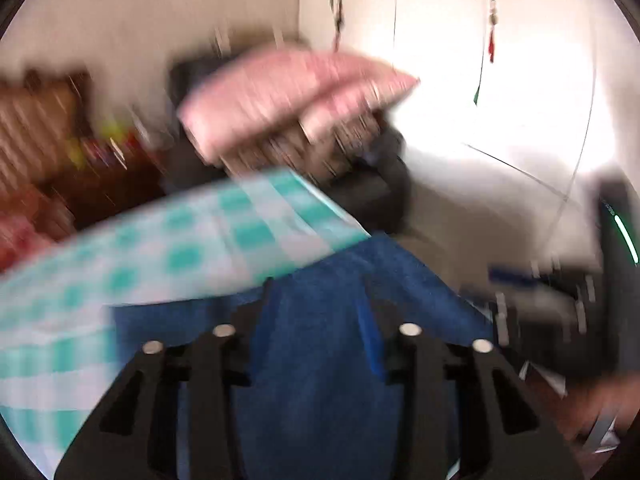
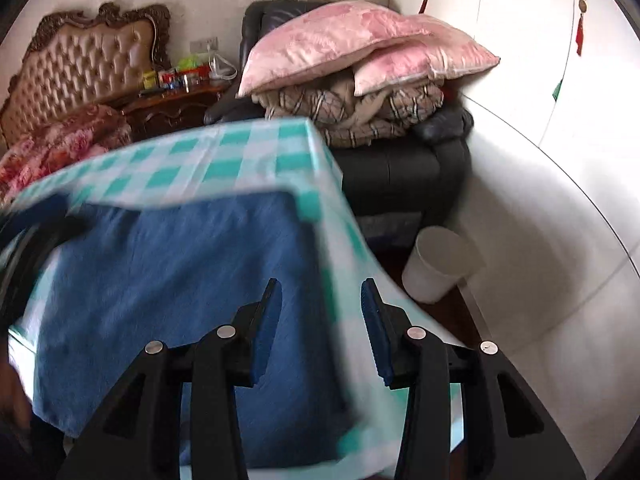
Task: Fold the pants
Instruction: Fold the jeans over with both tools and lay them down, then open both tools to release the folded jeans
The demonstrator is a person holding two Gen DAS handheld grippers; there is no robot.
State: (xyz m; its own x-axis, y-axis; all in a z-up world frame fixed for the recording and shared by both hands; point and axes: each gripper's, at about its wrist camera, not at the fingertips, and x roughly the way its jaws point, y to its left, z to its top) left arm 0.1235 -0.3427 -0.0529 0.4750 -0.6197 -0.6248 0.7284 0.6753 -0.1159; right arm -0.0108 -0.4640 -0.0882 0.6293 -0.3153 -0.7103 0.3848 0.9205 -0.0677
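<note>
The blue pants (image 2: pixel 180 280) lie folded into a flat rectangle on a table covered with a teal and white checked cloth (image 2: pixel 224 156). My right gripper (image 2: pixel 320 286) hovers over the pants' right edge, jaws apart with nothing between the blue pads. The left wrist view is blurred. In it the pants (image 1: pixel 320 360) fill the lower middle, and my left gripper (image 1: pixel 318 292) stands open above them with no cloth pinched. A dark blurred shape (image 2: pixel 40 224) at the pants' far left corner in the right wrist view looks like the left gripper.
Beyond the table a black armchair (image 2: pixel 400 168) holds pink pillows (image 2: pixel 340 44) and a striped blanket (image 2: pixel 360 112). A white waste bin (image 2: pixel 440 264) stands on the floor to the right of the table. A tufted headboard (image 2: pixel 80 64) and a cluttered wooden nightstand (image 2: pixel 172 104) are at the back left.
</note>
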